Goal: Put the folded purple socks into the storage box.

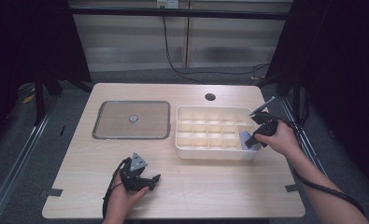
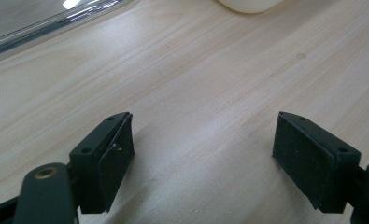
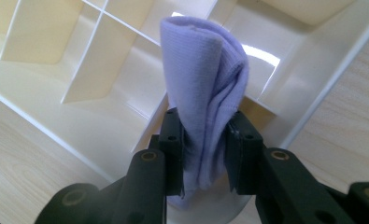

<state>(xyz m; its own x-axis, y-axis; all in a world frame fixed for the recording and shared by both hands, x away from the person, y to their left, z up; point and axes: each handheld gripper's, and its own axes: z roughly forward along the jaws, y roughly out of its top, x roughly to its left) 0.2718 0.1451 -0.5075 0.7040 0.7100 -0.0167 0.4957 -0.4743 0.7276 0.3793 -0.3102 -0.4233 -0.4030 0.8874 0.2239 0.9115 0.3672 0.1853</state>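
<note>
Right gripper [image 3: 204,154] pinches folded purple cloth [image 3: 205,93]. Cloth stands up tall, long way pointing up from jaws, over near-right corner slot of cream tray [image 1: 210,153]. Left gripper [image 2: 203,156] spread wide, holds nothing, well apart from tray.

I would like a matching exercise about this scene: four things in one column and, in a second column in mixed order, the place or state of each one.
Things:
1. left gripper
2. right gripper
3. lilac cloth
4. clear flat tray

Places or states:
A. lies on the table, left of the cream divided box
B. jaws wide apart over bare wood, nothing between them
C. folded, standing at a compartment at the box's right end
D. jaws pressed on the cloth from both sides

Pairs: 1-B, 2-D, 3-C, 4-A
</note>
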